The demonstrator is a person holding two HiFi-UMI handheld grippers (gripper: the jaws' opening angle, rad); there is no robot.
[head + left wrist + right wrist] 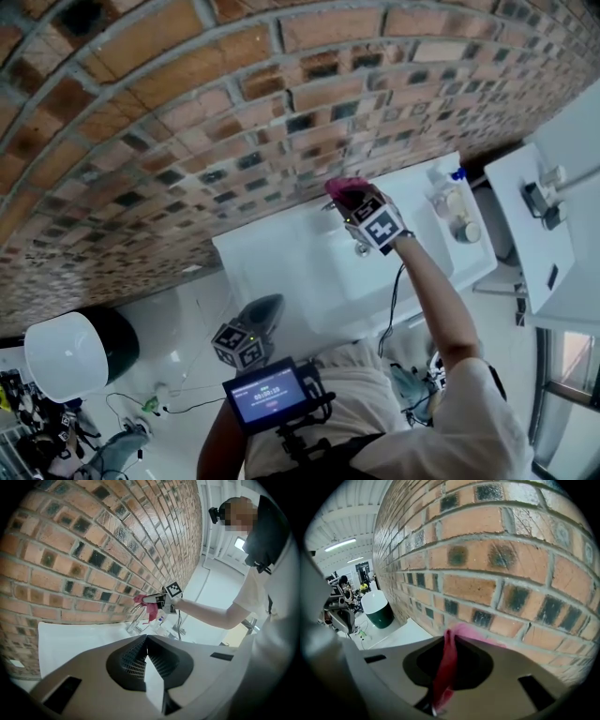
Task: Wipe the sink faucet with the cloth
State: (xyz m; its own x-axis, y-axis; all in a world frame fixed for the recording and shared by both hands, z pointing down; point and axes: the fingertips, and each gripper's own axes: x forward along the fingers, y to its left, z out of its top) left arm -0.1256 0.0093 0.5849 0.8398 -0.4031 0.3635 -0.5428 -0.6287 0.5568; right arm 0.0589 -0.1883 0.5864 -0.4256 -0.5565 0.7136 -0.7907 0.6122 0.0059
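A head view looks steeply down at a white sink [281,267] set against a red brick wall [187,103]. The person's right arm reaches over the basin to the sink's back edge. There the right gripper [352,204] has its jaws closed on a pink cloth [339,187], held against the top of the chrome faucet [362,247], close to the wall.

In the right gripper view, the cloth hangs as a folded strip pinched between the two jaws, with bricks just behind it.

The left gripper [265,309] is held low at the sink's front edge, well apart from the faucet. In the left gripper view its jaws are together at the tips with nothing between them. Beyond them, that view shows the faucet's curved spout with the pink cloth draped over it and the right gripper above.

Clear bottles [452,202] stand at the sink's right end. A white-lidded dark bin [75,352] sits on the floor to the left. A small lit screen [267,394] is mounted at the person's chest.
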